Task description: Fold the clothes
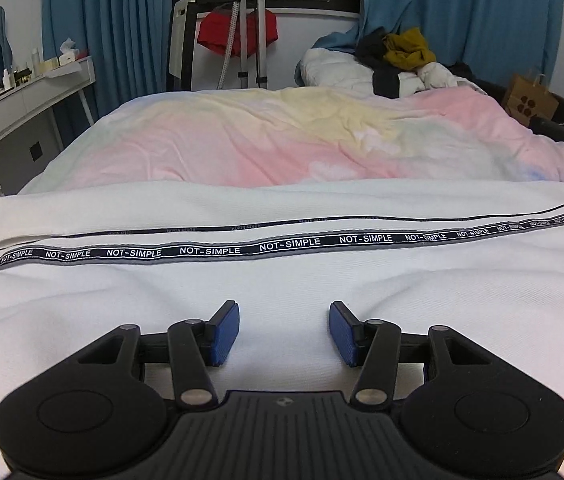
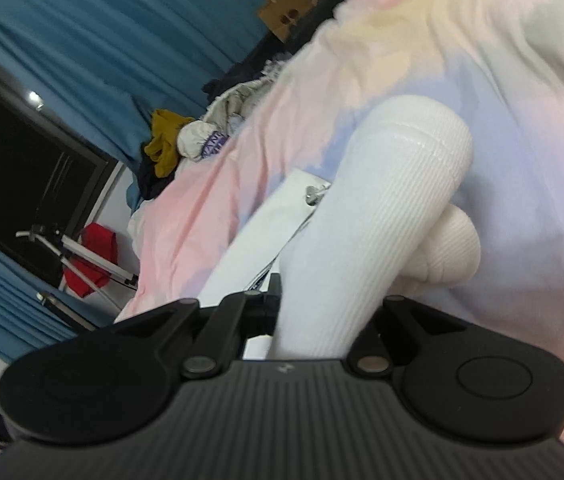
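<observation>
Above white garment (image 1: pixel 282 280), left gripper (image 1: pixel 284 332) agape.

A white ribbed garment (image 1: pixel 282 280) lies spread across the near end of the bed (image 1: pixel 282 136), a black "NOT-SIMPLE" tape stripe (image 1: pixel 242 248) running along it from side to side. In the right wrist view, a bunched cuffed end of it (image 2: pixel 382 216) stands raised above the bedcover.

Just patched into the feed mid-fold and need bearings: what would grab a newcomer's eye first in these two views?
First, the white garment spread across the near end of the bed, its black NOT-SIMPLE tape running side to side just beyond the open left gripper. Then the right gripper, shut on a ribbed white fold of it, lifted over the pastel duvet.
</observation>
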`<state>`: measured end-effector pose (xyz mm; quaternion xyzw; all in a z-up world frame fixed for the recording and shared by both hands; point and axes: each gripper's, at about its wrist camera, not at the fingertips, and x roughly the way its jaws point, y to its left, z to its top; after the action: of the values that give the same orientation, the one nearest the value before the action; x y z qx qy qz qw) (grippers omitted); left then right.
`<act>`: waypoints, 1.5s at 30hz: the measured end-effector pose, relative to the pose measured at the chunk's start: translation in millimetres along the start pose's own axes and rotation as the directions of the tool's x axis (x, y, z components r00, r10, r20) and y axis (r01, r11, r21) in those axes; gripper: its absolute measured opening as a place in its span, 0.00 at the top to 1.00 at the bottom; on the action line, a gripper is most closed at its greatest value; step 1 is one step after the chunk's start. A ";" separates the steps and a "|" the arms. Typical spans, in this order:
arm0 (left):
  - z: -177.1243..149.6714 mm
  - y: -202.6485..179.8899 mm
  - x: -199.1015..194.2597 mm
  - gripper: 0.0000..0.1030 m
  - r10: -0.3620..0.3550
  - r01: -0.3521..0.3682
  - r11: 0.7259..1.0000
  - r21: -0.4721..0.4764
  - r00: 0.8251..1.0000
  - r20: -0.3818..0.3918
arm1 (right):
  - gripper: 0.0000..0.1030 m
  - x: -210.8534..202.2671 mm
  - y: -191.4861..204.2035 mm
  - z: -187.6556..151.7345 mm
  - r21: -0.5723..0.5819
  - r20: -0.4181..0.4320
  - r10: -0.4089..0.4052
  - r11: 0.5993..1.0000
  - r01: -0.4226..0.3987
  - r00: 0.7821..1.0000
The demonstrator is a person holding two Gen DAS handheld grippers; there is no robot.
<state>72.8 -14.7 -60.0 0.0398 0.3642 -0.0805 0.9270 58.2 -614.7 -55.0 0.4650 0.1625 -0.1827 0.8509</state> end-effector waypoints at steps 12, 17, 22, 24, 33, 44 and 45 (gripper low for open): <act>-1.0 8.7 0.7 0.49 -0.012 0.012 1.000 0.025 1.000 0.013 | 0.90 -22.6 48.9 -1.5 -0.198 0.112 0.015 0.980 0.008 0.994; 4.1 15.8 0.9 0.49 -0.034 0.033 0.999 0.009 0.999 0.016 | 0.90 -37.0 80.1 -15.0 -0.309 0.170 0.052 0.951 0.003 0.984; 11.7 24.8 -1.0 0.49 -0.071 0.072 0.997 -0.038 0.997 0.026 | 0.90 -56.4 130.8 -46.2 -0.488 0.238 0.119 0.873 0.012 0.964; 17.8 32.1 -8.6 0.49 -0.082 0.086 0.994 -0.072 0.995 0.054 | 0.90 -64.1 151.1 -58.7 -0.555 0.260 0.149 0.832 0.021 0.954; 33.4 98.7 -80.9 0.49 -0.097 0.233 0.917 -0.325 0.918 0.385 | 0.90 -104.7 241.1 -188.7 -0.878 0.182 0.349 0.479 -0.008 0.919; 30.0 130.7 -91.3 0.48 -0.102 0.239 0.895 -0.375 0.931 0.349 | 0.89 -87.1 195.3 -405.3 -0.961 -0.189 0.207 -0.241 -0.137 0.960; 29.3 128.9 -88.7 0.48 -0.105 0.237 0.898 -0.372 0.934 0.341 | 0.89 -88.0 196.8 -401.9 -0.964 -0.189 0.215 -0.228 -0.139 0.958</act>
<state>51.4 119.0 23.8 -0.1996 0.2238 -0.0903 0.9497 28.9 -160.1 -78.6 -0.3482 0.1543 0.1215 0.9166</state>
